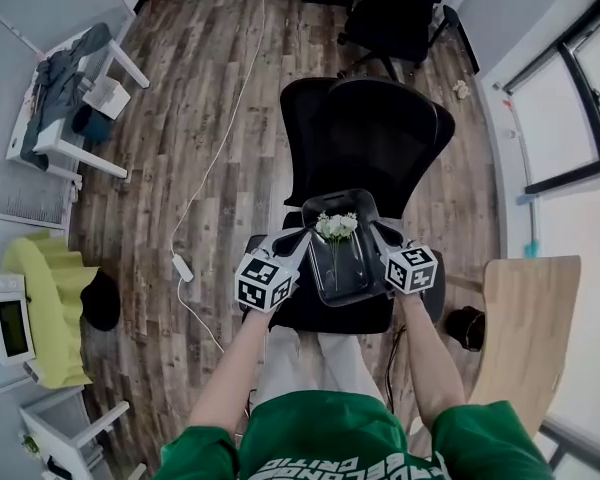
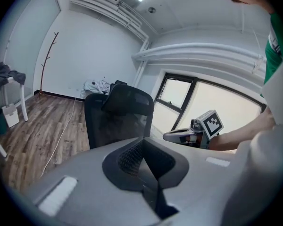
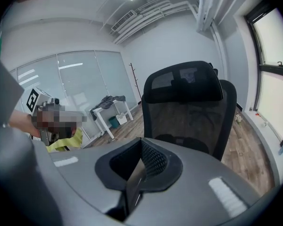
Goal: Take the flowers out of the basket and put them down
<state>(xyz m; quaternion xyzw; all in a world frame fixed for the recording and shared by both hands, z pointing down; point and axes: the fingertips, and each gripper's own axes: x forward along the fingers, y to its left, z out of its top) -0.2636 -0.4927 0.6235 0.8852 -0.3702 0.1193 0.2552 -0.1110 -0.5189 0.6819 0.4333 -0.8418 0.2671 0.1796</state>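
Head view: black basket [image 1: 363,260] on the seat of a black office chair [image 1: 365,128]. White flowers [image 1: 336,226] lying inside at the basket's far end, green stem running back along the bottom. Left tongs [image 1: 301,236] just beside the basket's left rim, right tongs [image 1: 374,230] just beside its right rim, flowers between the two. Impossible to tell from here whether either touches the rim. Bare forearms and a green shirt along the bottom edge. Wood-plank floor [image 1: 210,88] all around, with a white cable [image 1: 223,133] trailing across it. White table [image 1: 75,88] draped with clothing at the left, second chair [image 1: 395,13] at the top.

Left gripper view: left tongs [image 2: 145,144] closed, jaws meeting along one seam, nothing between them. Backrest of the office chair [image 2: 118,114] just beyond, window [image 2: 203,98] behind and to the right. Right tongs [image 2: 172,136] off to the right, marker cube on top, a hand behind. Thin coat stand [image 2: 47,65] against the far wall at the left.

Right gripper view: right tongs [image 3: 141,149] likewise closed, jaws pressed together and empty. Mesh backrest of the office chair [image 3: 188,105] straight ahead and close. Left tongs partly visible at the left edge. White table [image 3: 108,105] with clothing on it and the coat stand [image 3: 135,79] farther back, in front of glass walls.
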